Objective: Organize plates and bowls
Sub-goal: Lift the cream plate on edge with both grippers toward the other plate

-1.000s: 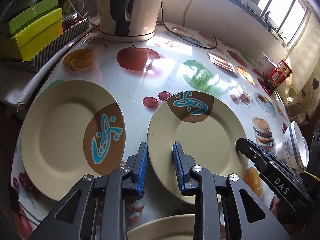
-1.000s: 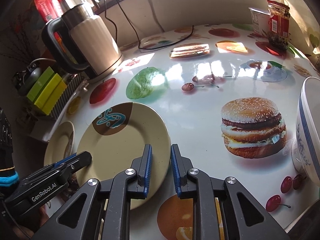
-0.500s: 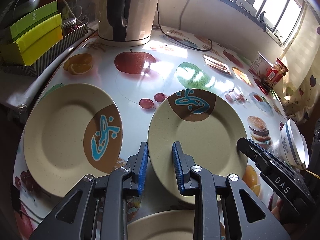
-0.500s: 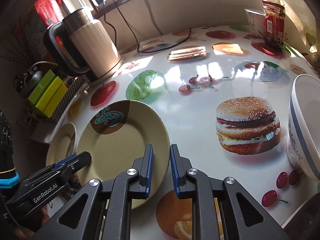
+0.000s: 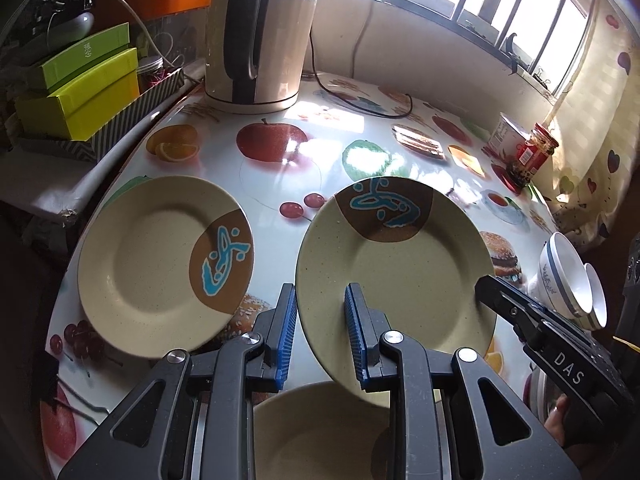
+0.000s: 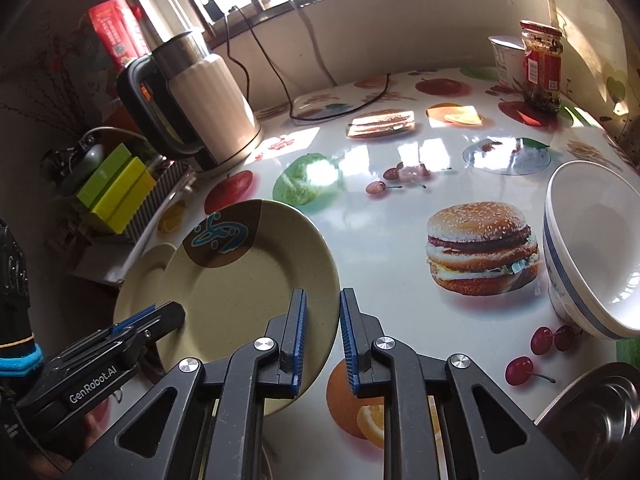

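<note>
The speckled plate (image 5: 394, 276) tilts above the tabletop (image 6: 380, 216), its near rim between the left gripper (image 5: 320, 330)'s jaws and the right gripper (image 6: 322, 336)'s jaws, both clamped on it.

Both tools are black plastic grippers with triangular cut-outs, silver round screws and ribbed blue pads lining the jaws. The left gripper (image 5: 320, 330) carries white "GenRobot.AI" lettering; the right gripper (image 6: 322, 330) reads "DAS". A black glove with blue cuff (image 6: 16, 360) shows.
</note>
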`<move>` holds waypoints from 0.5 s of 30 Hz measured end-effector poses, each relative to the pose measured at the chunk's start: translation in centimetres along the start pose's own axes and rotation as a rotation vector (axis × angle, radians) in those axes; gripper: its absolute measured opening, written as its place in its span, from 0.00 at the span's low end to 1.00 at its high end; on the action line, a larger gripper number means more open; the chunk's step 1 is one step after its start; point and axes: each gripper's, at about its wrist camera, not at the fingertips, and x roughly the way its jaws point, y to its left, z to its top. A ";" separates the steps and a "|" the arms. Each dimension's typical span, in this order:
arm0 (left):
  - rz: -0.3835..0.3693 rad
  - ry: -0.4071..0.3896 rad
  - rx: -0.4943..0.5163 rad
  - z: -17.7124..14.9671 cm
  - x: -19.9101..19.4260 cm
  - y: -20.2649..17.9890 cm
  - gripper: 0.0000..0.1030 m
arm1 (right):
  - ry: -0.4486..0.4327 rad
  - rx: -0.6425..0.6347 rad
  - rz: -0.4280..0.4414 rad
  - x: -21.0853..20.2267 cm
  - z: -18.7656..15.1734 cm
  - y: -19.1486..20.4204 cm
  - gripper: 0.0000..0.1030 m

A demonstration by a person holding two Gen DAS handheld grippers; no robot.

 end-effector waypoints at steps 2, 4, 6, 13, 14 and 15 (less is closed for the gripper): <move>-0.004 -0.005 -0.003 -0.3 -0.5 0.1 0.25 | -0.004 -0.003 0.007 -0.6 -0.2 0.1 0.16; -0.001 -0.013 -0.003 -0.7 -1.1 0.1 0.25 | -0.010 -0.008 0.014 -1.2 -0.5 0.3 0.16; 0.001 -0.017 -0.003 -1.2 -1.6 0.1 0.25 | -0.011 -0.014 0.018 -1.7 -0.9 0.6 0.16; 0.011 -0.026 -0.005 -2.9 -3.1 0.6 0.25 | -0.012 -0.032 0.033 -3.2 -2.3 1.5 0.16; 0.012 -0.028 -0.006 -3.2 -3.3 0.7 0.25 | -0.012 -0.035 0.034 -3.4 -2.6 1.6 0.16; 0.012 -0.028 -0.007 -3.5 -3.5 0.8 0.25 | -0.010 -0.040 0.034 -3.6 -2.9 1.7 0.16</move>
